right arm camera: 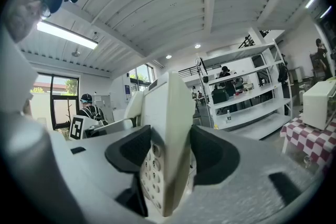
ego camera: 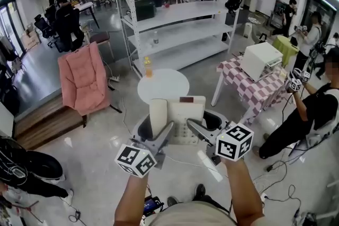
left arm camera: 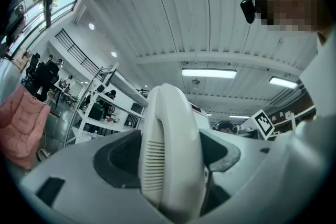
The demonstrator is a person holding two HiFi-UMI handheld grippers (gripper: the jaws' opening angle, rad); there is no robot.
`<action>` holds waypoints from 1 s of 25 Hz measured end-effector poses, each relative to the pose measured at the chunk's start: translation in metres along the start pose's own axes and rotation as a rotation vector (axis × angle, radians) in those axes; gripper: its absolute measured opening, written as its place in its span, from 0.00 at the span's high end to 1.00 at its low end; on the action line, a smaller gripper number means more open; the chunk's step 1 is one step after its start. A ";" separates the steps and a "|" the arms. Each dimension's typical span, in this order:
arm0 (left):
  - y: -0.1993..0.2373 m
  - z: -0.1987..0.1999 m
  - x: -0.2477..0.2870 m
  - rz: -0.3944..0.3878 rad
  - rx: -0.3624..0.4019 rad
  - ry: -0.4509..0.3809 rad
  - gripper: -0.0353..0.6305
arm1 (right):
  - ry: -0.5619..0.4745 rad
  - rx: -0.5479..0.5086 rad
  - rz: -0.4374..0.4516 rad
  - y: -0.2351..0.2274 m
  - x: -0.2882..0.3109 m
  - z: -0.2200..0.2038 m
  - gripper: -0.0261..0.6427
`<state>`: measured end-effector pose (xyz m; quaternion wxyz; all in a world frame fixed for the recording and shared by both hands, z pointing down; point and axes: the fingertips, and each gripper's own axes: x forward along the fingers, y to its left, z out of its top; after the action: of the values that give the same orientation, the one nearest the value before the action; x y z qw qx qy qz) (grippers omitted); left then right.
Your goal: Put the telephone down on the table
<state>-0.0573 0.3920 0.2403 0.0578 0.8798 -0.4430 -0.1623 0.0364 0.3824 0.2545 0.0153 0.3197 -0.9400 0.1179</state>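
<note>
Left claw [left arm camera: 173, 157] grips the telephone [ego camera: 178, 116] at its handset [left arm camera: 169, 134], right claw [right arm camera: 167, 157] clamps its keypad edge; long axis runs forward.

Grey left tongs [ego camera: 157, 132] and right tongs [ego camera: 204, 127], dark-padded, with black-and-white marker cubes [ego camera: 136, 160].

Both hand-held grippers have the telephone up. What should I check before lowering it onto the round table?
1. Left hand-held gripper clamped on the handset: ok.
2. Right hand-held gripper clamped on the telephone's keypad edge: ok.
3. Telephone over the round table: cannot tell; in the head view it overlaps only the near rim.
4. Landing spot bare: ok; the only thing there, a bottle, stands at the far-left rim.
5. Height above the tabletop: cannot tell.
</note>
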 end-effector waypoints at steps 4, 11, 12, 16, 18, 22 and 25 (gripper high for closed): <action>0.007 0.001 -0.002 -0.007 -0.002 -0.006 0.45 | -0.002 -0.003 -0.009 0.002 0.007 0.000 0.63; 0.017 -0.008 0.011 -0.007 -0.011 -0.001 0.45 | 0.003 0.013 -0.013 -0.015 0.014 -0.003 0.63; 0.021 -0.009 0.015 -0.003 -0.009 0.002 0.45 | 0.004 0.018 -0.010 -0.019 0.018 -0.003 0.63; 0.036 -0.013 0.030 0.024 0.002 0.015 0.45 | 0.011 0.041 0.016 -0.037 0.035 -0.004 0.63; 0.045 -0.016 0.038 0.039 0.004 0.018 0.45 | 0.016 0.047 0.030 -0.047 0.044 -0.004 0.63; 0.062 -0.023 0.059 0.066 0.006 0.027 0.45 | 0.030 0.058 0.055 -0.071 0.062 -0.004 0.63; 0.073 -0.031 0.078 0.094 0.001 0.029 0.45 | 0.047 0.062 0.078 -0.094 0.074 -0.003 0.63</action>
<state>-0.0593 0.2844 0.2696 0.0713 0.8604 -0.4830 -0.1461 0.0340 0.2668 0.2851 0.0230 0.2800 -0.9471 0.1550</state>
